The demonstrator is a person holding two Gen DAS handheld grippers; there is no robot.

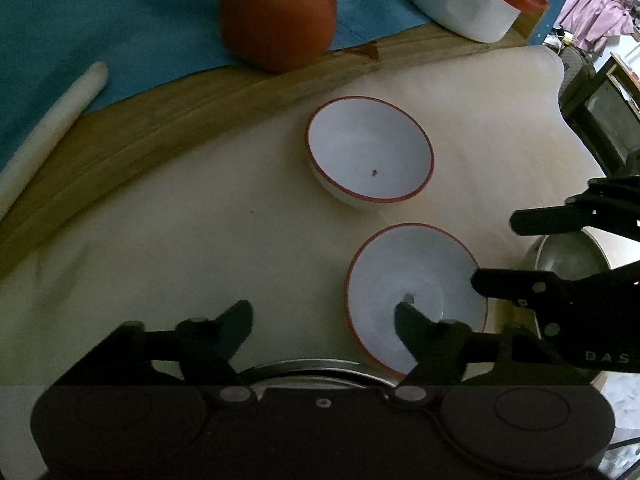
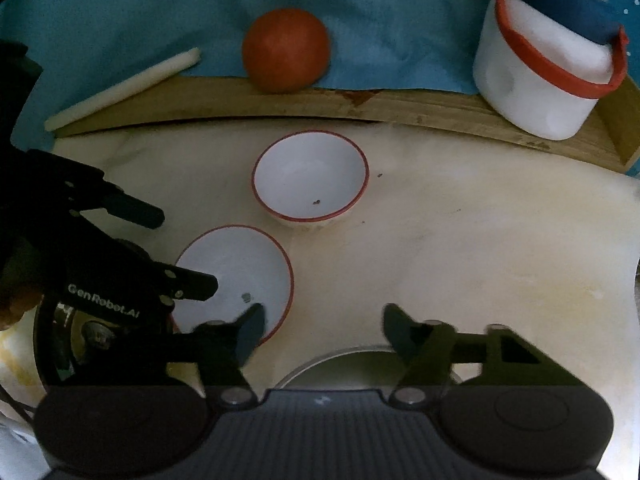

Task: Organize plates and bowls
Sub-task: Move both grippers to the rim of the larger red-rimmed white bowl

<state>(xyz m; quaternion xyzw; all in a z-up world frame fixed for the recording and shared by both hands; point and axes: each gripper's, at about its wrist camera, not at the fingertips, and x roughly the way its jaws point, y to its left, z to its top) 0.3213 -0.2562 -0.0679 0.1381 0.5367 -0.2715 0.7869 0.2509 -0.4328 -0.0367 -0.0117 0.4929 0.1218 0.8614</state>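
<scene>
The near bowl is white with a thin red rim and sits upright on the pale cloth, just in front of both grippers. A second, matching bowl stands a little beyond it, apart from it and also upright, with a small dark speck inside. Both look like enamel or glazed ware: stiff, probably fairly light, smooth and slippery on the curved wall, and liable to chip if knocked. The thin rim seems the only sensible hold, one finger inside and one outside, since the rounded wall offers no purchase.

The left gripper hangs with its jaws spread wide and empty; its right finger lies over the near bowl's interior, though contact cannot be judged. The right gripper is likewise wide open and holds nothing, its left finger near that bowl's rim.

A metal rim shows beneath the right gripper. Farther back lie a wooden ledge, a blue cloth, an orange ball, a white rod and a white container with a red band.
</scene>
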